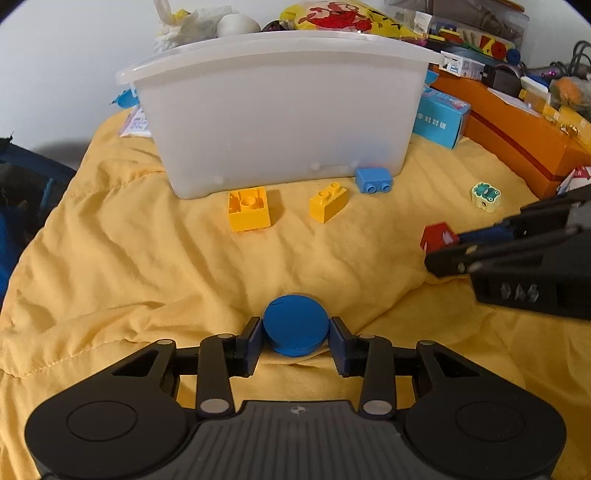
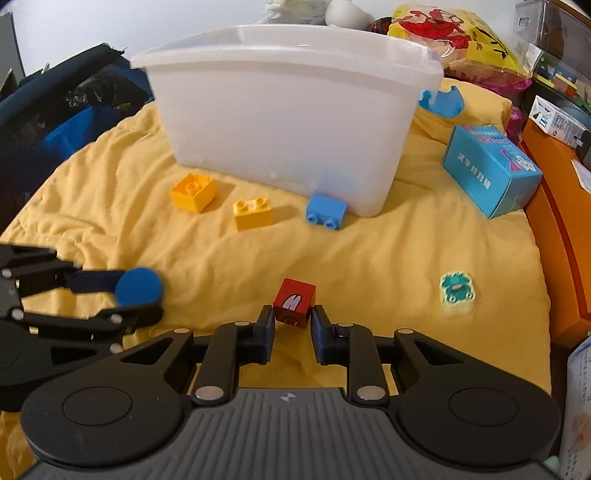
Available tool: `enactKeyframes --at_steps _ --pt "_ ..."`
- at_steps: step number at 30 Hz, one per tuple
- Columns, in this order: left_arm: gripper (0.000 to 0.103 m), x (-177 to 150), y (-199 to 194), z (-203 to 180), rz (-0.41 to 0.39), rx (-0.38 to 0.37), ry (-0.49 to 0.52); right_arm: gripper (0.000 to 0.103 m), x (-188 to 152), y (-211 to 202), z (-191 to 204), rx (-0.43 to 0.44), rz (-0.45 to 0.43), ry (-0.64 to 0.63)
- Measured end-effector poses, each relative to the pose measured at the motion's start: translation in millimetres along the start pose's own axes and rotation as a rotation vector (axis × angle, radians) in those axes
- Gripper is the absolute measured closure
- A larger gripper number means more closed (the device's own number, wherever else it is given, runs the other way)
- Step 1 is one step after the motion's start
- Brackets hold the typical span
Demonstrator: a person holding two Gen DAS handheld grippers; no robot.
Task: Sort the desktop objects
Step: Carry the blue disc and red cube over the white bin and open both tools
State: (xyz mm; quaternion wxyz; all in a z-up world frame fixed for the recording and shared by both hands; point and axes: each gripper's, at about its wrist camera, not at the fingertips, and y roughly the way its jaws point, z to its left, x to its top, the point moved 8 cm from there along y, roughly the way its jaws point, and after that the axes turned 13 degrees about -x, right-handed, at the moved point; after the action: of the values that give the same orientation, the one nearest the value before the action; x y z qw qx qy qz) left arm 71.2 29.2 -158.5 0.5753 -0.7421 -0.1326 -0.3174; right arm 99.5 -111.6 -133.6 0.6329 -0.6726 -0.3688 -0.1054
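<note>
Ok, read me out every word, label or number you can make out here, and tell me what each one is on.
"汉字对对碰": on the side of the blue carton, right of the white bin.
Yellow bag: black characters, too blurred to read.
Small white box: print too small to read.
Printed card behind the bin: what looks like a QR code, text too small to read.

Yellow quilt [image 1: 147, 258] underneath — orange box [image 1: 517, 136] and yellow printed bag [image 2: 461, 33] behind.

bin [image 1: 280, 122] behind three bricks [image 1: 328, 203] | disc [image 1: 295, 325] left of cube [image 2: 294, 302]
</note>
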Motion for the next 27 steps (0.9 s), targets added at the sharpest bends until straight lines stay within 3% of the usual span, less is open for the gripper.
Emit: enactKeyframes --at_steps 5,12,18,22,27 --pt "0.061 21 -18 1 -0.038 0.025 0.017 0.079 7 -8 -3 -0.001 -0.017 -0.004" --pt "0.061 100 -67 2 -0.205 0.059 0.071 0.079 63 -37 -23 -0.022 -0.139 0.015" --pt "0.061 168 -93 2 -0.300 0.087 0.136 0.079 118 -55 -30 -0.017 -0.238 0.009" --pt "0.061 212 -98 7 -0.335 0.115 0.187 0.079 159 -64 -33 -0.033 -0.299 0.006" --pt "0.061 244 -76 22 -0.316 0.154 0.207 0.079 198 -52 -35 -0.036 -0.299 0.021"
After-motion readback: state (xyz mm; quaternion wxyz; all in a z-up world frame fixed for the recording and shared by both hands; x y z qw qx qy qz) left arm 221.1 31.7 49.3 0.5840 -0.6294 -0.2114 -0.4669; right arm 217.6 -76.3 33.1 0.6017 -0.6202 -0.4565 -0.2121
